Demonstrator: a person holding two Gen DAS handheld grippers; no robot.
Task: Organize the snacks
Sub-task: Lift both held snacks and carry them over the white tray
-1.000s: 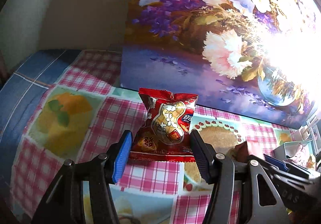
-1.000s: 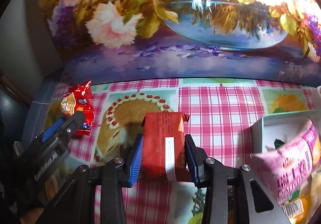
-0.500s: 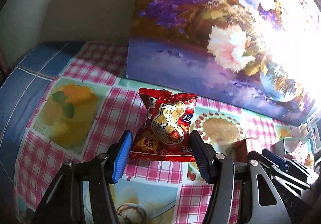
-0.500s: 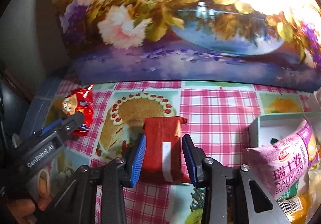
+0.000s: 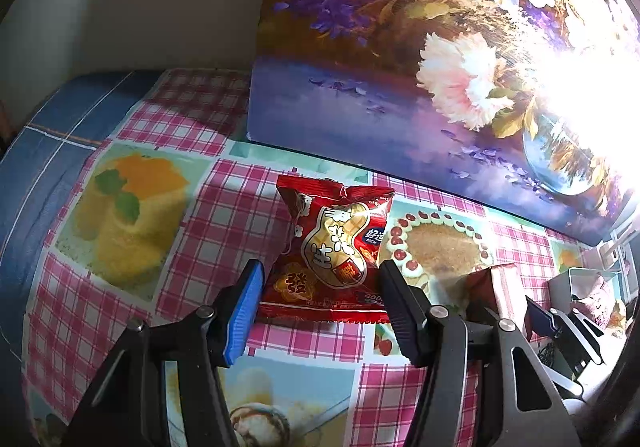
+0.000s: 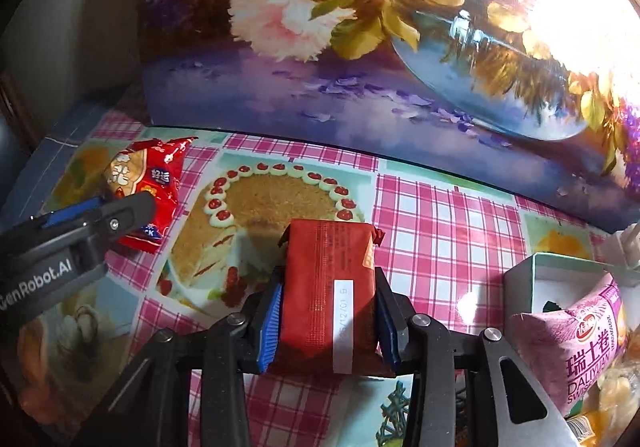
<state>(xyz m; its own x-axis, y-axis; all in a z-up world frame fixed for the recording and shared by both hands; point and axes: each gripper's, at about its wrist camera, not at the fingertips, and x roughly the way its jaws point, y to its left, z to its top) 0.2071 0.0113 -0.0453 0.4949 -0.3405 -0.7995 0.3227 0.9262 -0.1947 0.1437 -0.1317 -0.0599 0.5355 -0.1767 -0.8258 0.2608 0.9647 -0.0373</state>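
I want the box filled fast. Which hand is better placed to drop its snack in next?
Right. The right gripper grips the red brick pack beside the white box; the peanut packet sits farther left.

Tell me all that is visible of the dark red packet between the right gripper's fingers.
The dark red packet is a small pillow-shaped pouch of matte foil-like wrap with crimped ends. Its back faces up, showing fine print and a white strip with a printed date code. It lies lengthwise between the fingers of the right gripper, whose blue pads press both its sides. Whether it touches the checked tablecloth beneath cannot be told.
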